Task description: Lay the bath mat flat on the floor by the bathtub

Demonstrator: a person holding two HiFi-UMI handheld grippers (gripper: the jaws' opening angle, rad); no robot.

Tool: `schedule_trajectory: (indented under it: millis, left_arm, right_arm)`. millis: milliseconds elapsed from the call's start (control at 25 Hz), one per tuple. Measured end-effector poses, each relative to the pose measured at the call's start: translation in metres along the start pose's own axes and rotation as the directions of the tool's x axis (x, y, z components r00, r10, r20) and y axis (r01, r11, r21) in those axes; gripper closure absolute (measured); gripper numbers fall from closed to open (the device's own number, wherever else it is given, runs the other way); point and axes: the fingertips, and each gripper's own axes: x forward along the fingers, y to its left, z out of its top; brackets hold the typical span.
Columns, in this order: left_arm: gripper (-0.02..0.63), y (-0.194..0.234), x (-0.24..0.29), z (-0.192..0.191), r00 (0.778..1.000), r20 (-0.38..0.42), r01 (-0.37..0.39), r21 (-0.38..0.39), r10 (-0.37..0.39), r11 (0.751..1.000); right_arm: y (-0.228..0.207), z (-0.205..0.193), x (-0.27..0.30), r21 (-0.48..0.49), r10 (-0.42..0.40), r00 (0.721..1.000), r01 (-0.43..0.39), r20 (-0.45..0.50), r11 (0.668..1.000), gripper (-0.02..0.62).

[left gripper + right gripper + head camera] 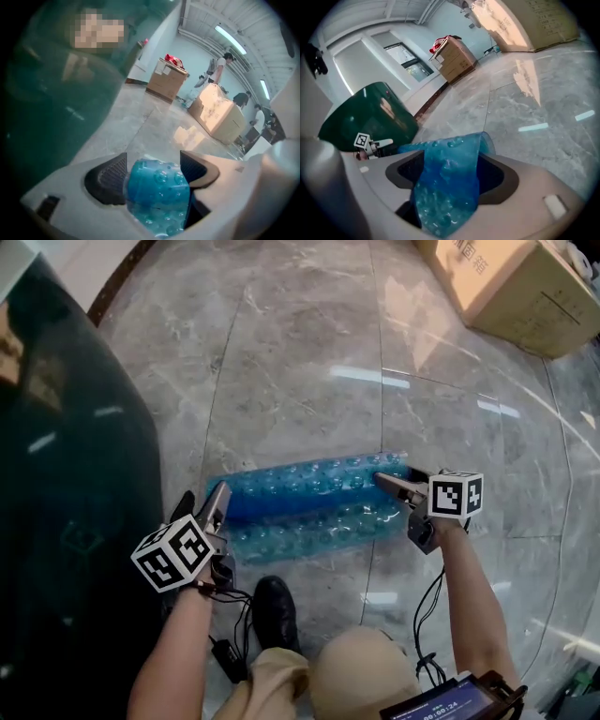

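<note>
The mat [309, 507] lies folded lengthwise on the floor [300, 381] beside the tub [66, 474]. Its long axis runs from the left gripper [202, 504] to the right gripper [398, 502]. Each end sits loosely between parted fingers [110, 180], unclamped.

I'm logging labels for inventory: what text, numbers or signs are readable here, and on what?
On the cardboard box: dark print, too blurred to read.
On the screen at the bottom edge: digits, too small to read.
Nothing here can be quoted with certainty.
</note>
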Motion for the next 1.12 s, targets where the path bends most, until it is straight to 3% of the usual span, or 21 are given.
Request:
schedule_trajectory:
  millis: [80,160,320,480,600,760,1120]
  left_arm:
    - [0.238,0.012,-0.002,-0.004,1.0,-0.003,-0.002,-0.051,0.002,0.999]
    - [0.224,0.018,0.003,-0.021,0.998,-0.058,0.016,-0.09,-0.021,0.996]
    - [0.196,0.004,0.02,-0.037,0.986,-0.117,0.105,-0.089,-0.115,0.99]
    - [0.209,0.007,0.03,-0.044,0.97,-0.161,0.156,-0.153,-0.18,0.976]
    - [0.239,0.007,0.03,-0.043,0.969,-0.158,0.17,-0.128,-0.19,0.977]
    - [0.27,0.006,0.028,-0.042,0.968,-0.147,0.195,-0.083,-0.205,0.977]
    - [0.296,0.009,0.029,-0.043,0.968,-0.14,0.196,-0.1,-0.209,0.975]
  right_arm:
    - [0.0,-0.004,0.002,-0.038,-0.001,1.0,0.0,-0.017,0.999,0.25]
    - [0.001,-0.008,0.002,-0.042,0.016,0.999,-0.018,-0.035,0.999,0.253]
    - [0.001,-0.016,0.006,-0.041,0.052,0.997,-0.054,-0.059,0.998,0.222]
    - [0.008,-0.016,0.005,-0.119,0.053,0.997,-0.06,-0.056,0.991,0.267]
    - [0.012,-0.016,0.005,-0.163,0.043,0.998,-0.049,-0.038,0.985,0.282]
    - [0.011,-0.019,0.006,-0.152,0.04,0.998,-0.046,-0.039,0.987,0.287]
    - [0.014,-0.015,0.003,-0.199,0.021,1.0,-0.022,-0.006,0.98,0.314]
